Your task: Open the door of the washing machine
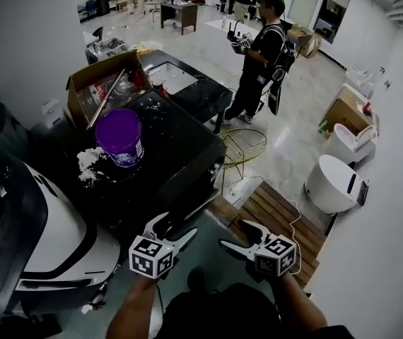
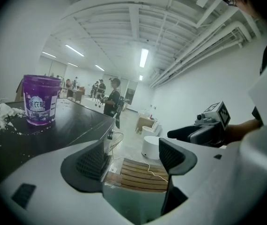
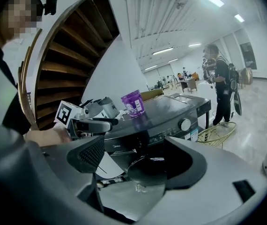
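The black washing machine [image 1: 173, 143] stands at centre left, a purple bucket [image 1: 119, 137] on its top. In the right gripper view its front shows, with a control knob [image 3: 185, 124] and below it the round dark door [image 3: 145, 168], which looks closed. My left gripper [image 1: 175, 226] and right gripper [image 1: 235, 234] hang side by side just off the machine's front corner, both open and empty. The right gripper [image 3: 138, 161] faces the door, with the left gripper [image 3: 103, 122] to its left. The left gripper [image 2: 131, 158] points past the machine's corner, with the right gripper [image 2: 194, 132] beside it.
A white rounded appliance [image 1: 46, 239] stands at my left. A cardboard box [image 1: 102, 83] and a second dark machine [image 1: 187, 83] lie behind. A wire basket [image 1: 242, 147], a wooden slat platform [image 1: 276, 217] and a white stool [image 1: 332, 182] sit to the right. A person [image 1: 261, 55] stands farther off.
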`<state>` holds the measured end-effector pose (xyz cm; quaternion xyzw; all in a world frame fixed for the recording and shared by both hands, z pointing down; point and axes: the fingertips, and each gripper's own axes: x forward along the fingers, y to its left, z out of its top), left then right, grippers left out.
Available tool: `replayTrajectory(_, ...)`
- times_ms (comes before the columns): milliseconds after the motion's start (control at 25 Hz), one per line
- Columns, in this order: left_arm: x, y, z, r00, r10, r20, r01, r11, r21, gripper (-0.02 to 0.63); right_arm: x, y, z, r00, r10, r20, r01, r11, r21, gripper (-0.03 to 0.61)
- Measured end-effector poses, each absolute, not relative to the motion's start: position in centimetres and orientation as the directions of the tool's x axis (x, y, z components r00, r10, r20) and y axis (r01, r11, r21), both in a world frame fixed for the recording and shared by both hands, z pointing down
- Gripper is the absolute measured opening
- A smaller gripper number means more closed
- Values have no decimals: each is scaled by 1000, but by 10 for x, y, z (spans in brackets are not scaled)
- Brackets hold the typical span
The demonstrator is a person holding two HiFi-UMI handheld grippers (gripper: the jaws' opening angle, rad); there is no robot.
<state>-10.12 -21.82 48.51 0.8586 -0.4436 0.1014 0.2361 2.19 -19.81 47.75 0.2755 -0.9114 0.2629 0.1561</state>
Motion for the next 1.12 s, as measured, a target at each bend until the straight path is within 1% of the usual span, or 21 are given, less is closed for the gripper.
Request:
replayTrajectory(320, -121, -235, 498, 490, -764, 419, -867, -376, 328, 368, 5, -240, 484, -853, -302, 425, -481, 770, -419, 402)
replayTrajectory(560, -117, -269, 501, 358, -813, 458, -925, -243, 292, 364, 12, -292, 499, -901, -165, 401, -352, 819, -453, 394)
replayTrajectory(640, -110, -283, 503, 293, -830, 475, -943, -170, 285, 361, 18, -314, 504, -913, -100, 396, -289, 843, -453, 388)
replayTrajectory(720, -100, -296, 501, 219, -856, 468, -946, -70, 316, 356, 27, -335, 505, -914, -25, 405, -217, 874, -436, 387)
replayTrajectory(840, -86, -314, 499, 109, -886, 452, -932, 67, 356, 308, 38, -362, 513, -904, 79, 420, -113, 904, -413, 382)
replayTrajectory(920, -75, -320, 505, 51, -881, 470, -929, 132, 347, 304, 46, -367, 519, -891, 145, 430, -52, 909, -414, 380)
replayTrajectory(1000, -60, -323, 507, 27, -879, 476, -926, 157, 342, 301, 52, -366, 526, -873, 196, 447, -2, 915, -404, 376)
replayTrajectory(1120, -47, -318, 507, 18, -874, 486, -945, 143, 293, 299, 55, -362, 536, -852, 240, 464, 41, 916, -399, 373)
